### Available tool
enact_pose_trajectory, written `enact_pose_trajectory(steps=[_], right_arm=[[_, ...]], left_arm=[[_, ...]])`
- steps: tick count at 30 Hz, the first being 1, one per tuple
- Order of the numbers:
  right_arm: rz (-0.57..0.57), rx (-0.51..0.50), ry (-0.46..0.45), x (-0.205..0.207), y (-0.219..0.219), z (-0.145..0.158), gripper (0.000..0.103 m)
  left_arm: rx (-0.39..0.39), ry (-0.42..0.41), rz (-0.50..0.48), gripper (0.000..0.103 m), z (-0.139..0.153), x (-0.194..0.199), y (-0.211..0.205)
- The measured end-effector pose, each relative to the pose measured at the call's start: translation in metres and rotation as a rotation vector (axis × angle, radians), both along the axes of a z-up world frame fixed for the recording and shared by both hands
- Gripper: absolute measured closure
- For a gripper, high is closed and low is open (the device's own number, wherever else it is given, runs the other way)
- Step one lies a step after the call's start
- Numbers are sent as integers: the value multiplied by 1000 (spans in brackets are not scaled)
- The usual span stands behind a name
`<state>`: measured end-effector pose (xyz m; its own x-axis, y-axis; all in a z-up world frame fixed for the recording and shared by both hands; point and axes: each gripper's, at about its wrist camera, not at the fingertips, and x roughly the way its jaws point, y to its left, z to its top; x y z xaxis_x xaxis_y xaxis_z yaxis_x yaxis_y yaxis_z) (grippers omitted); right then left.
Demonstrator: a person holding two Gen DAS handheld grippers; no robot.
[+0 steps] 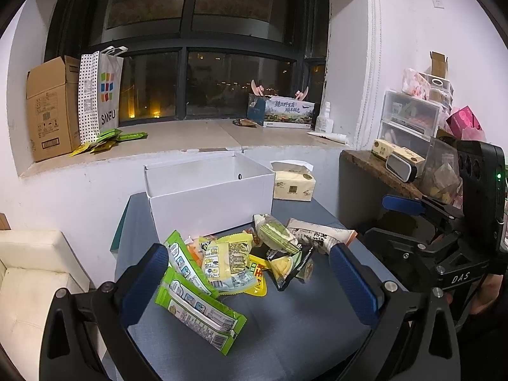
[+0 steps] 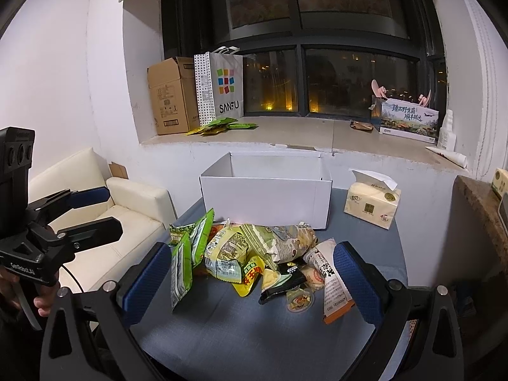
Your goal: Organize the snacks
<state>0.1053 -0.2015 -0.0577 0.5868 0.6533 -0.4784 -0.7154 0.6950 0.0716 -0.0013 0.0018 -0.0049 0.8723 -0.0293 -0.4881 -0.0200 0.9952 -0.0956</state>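
- Many snack packs are lying in one messy pile (image 2: 254,260) on the gray bench (image 2: 254,333), just in front of the white box (image 2: 266,200). The box is sitting open at the back of the bench, and I cannot see anything inside it from here.
- Both grippers are hanging low over the near edge of the bench with nothing in them. The left gripper (image 1: 250,279) is spread wide, and the right gripper (image 2: 254,281) is spread wide too.
- The packs are leaning on each other (some are lying under others), so pulling one out could be dragging its neighbors along or tipping the pile.
- The green packs (image 1: 197,298) are sitting right beside the left gripper's near finger. A careless push could be sliding them off the bench edge toward the cream sofa (image 2: 127,216).
- The orange-tipped pack (image 2: 333,285) is sitting just beside the right gripper's far finger, so it could be getting knocked aside too.
- The wrappers look shiny and soft, so I think a pack could be slipping out of a loose pinch, and a hard pinch could be crushing the snack inside.
- The tissue pack (image 2: 371,203) is standing near the box and could be getting bumped on the way in.
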Motion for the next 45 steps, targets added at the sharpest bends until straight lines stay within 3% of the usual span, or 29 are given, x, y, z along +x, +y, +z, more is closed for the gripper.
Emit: enact_pose_trajectory(steps=[34,45], right_arm=[[5,-12,7,-1,0,-3,0],[4,-35,50,10,5,-16,0]], left_arm=[[1,7,-24,0,-1,-1,-1],[-4,10,-19,0,-3,-1,1]])
